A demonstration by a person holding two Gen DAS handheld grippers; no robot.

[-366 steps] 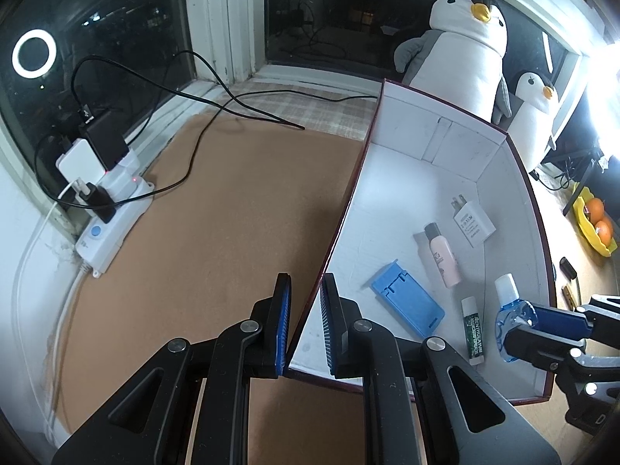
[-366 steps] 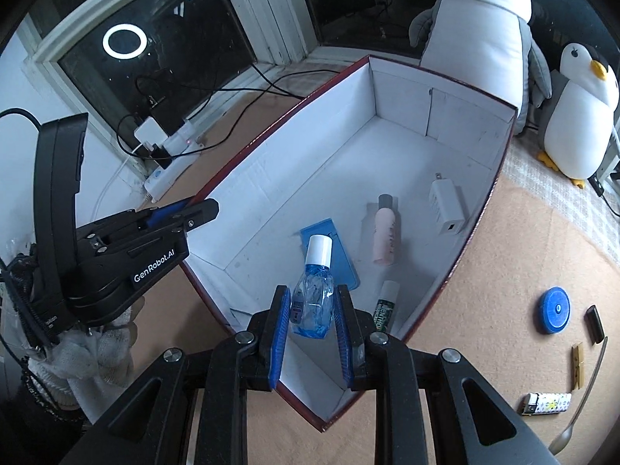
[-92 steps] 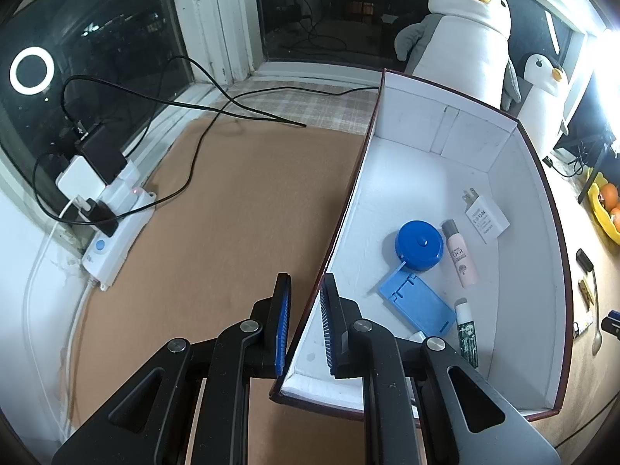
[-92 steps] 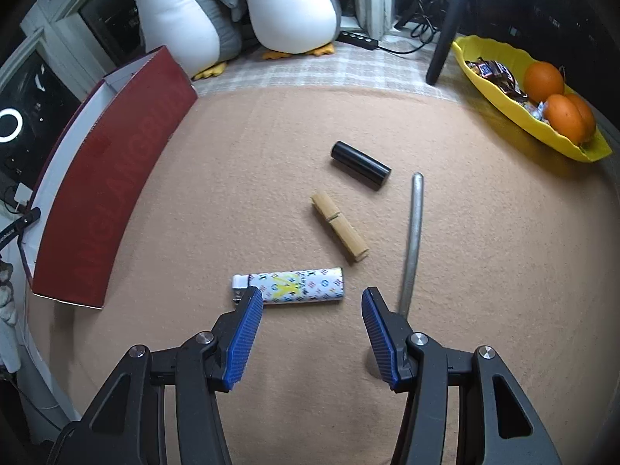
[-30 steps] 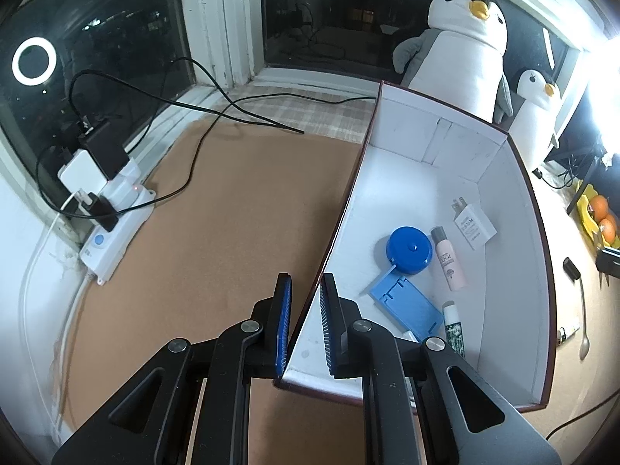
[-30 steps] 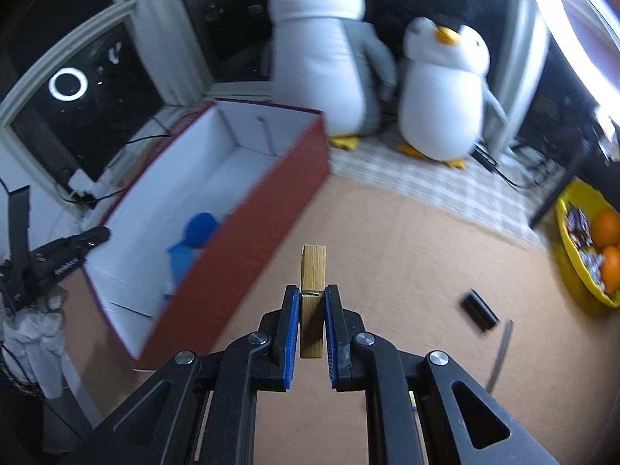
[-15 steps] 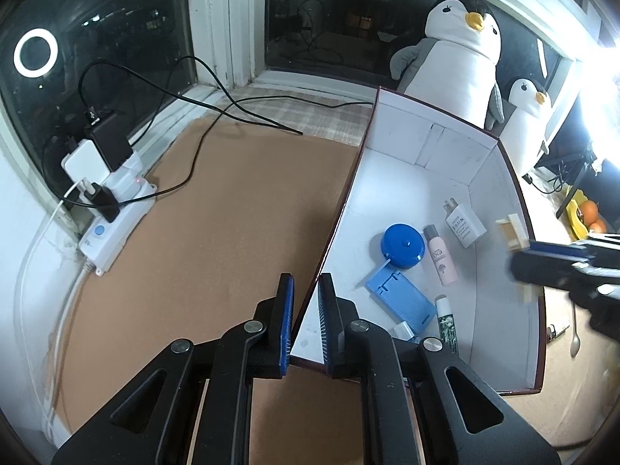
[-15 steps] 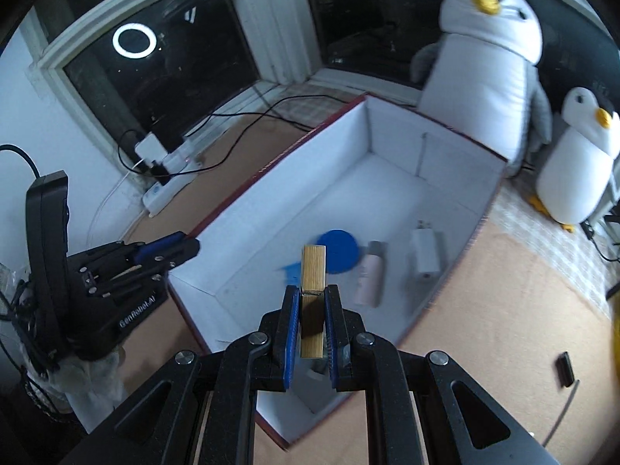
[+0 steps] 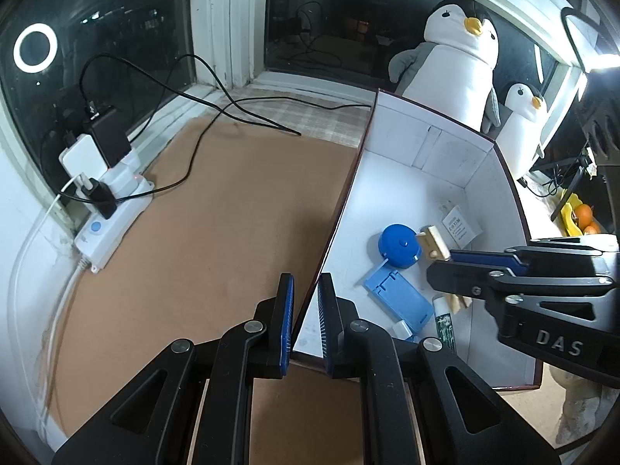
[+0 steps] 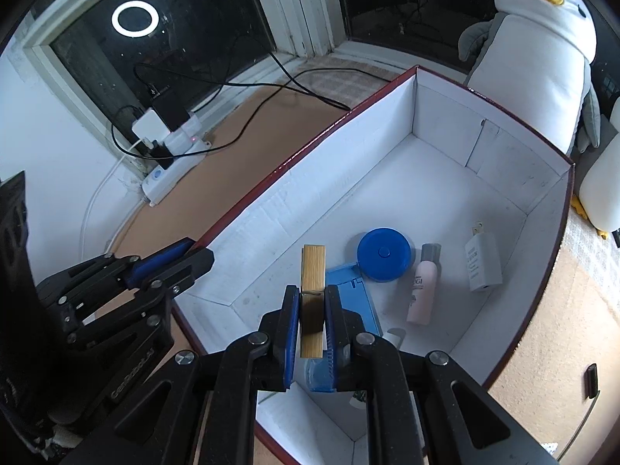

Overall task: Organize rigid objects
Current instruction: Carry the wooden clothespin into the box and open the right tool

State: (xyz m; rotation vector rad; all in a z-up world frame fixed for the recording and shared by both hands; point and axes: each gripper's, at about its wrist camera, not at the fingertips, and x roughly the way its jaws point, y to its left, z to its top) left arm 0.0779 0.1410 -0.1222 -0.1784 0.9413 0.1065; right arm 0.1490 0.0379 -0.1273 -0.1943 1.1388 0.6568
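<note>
Currently: wooden clothespin (image 10: 312, 295), clamped in right gripper (image 10: 312, 325), poised over white-lined, red-sided cardboard box (image 10: 445, 178) for deposit; left gripper (image 9: 305, 323) pinches box wall, presumably steadying it.

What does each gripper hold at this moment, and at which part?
The right gripper holds the wooden clothespin near its lower half, above the box. The left gripper clamps the box's side wall at its top edge, near the corner.

Both wrist cams look steeply down, close – left at box (image 9: 391, 178) wall, right over it; shared: box interior.
</note>
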